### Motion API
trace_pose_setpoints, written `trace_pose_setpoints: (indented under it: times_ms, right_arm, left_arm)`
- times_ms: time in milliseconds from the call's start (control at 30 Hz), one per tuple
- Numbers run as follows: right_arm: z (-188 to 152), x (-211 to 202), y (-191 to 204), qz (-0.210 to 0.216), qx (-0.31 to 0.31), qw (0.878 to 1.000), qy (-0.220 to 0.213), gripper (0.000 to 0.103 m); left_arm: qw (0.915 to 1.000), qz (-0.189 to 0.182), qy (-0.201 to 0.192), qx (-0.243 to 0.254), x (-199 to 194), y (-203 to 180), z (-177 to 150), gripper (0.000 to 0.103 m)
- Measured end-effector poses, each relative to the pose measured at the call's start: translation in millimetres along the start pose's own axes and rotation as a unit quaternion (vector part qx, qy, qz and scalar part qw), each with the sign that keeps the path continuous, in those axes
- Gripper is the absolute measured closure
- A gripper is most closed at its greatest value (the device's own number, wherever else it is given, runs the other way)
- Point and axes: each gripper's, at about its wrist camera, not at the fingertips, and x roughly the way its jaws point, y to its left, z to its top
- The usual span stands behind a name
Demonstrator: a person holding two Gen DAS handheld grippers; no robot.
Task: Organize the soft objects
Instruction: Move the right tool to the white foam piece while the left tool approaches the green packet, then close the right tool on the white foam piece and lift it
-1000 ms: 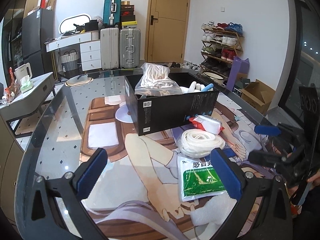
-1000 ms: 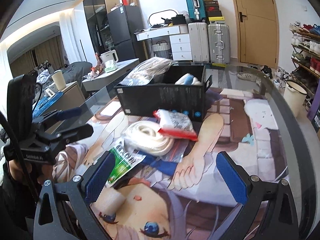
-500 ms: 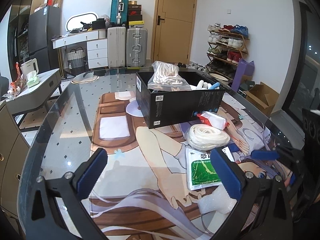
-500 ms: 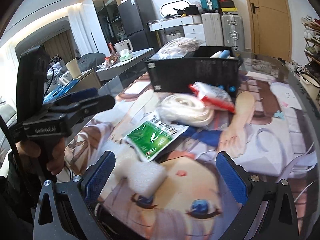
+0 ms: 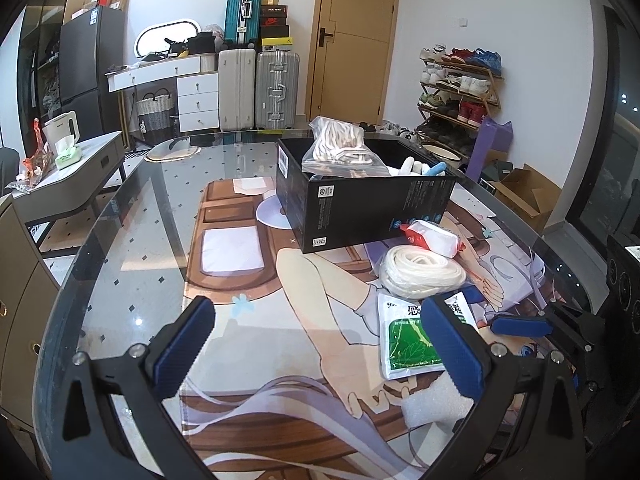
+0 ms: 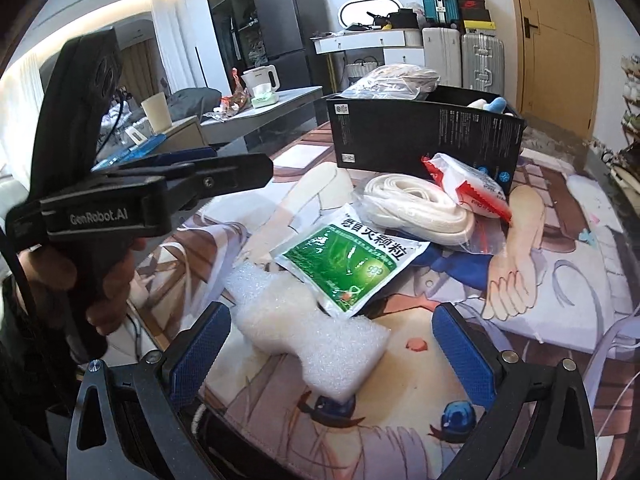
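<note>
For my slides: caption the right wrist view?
Open right gripper nears foam block; green packet, rope coil and black box beyond.

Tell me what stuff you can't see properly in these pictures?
- Inside the black box: in both views its walls and the bagged rope hide what lies below.
- Foam piece, left wrist view: partly behind the left gripper's finger.
- Green packet small print: too small in both views.
- Red-and-white pack label: crumpled, unreadable.
</note>
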Motion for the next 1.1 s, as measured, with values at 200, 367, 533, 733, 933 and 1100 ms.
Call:
trace_pose_setpoints:
  times_ms: [200,367,533,733,933,1100]
  right_arm:
    - [-0.1,-2.2,-13.6,-0.016,0.005,1.000,0.003,0.001]
    - [-1.5,-5.1,-27.0,-0.025,0.010,1.000,0.001,0.001]
    - [-2.4,-9.6,-31.0,-0.022,0.006,1.000,0.001,0.001]
    - [-4.5,-10.9,-26.6,-0.006,-0.004,1.000,0.002,0.019]
    - [-7.8,-16.7,-18.8,0.004,-0.023,1.000,-0.009,0.033]
    - [-5.6,-24.0,-19.3,0.020,-0.021,0.999,-0.023,0.034]
  left_arm:
    - [1.0000,-0.001,0.001,0.001,1.2,0.1,-0.6,0.000]
    - [1.0000,-0.001,0.001,0.001,1.4,0.0,-0.7,0.000]
    - [1.0000,-0.002,0.002,0.001,1.5,0.0,-0.5,0.000]
    - [1.0000,-0.002,0.001,0.000,2.1,0.3,-1.0,0.000]
    - [1.0000,-0.002,0.001,0.002,2.3,0.2,-1.1,0.000]
    - [1.0000,-0.002,0.002,0.002,2.7,-0.1,-1.1,0.000]
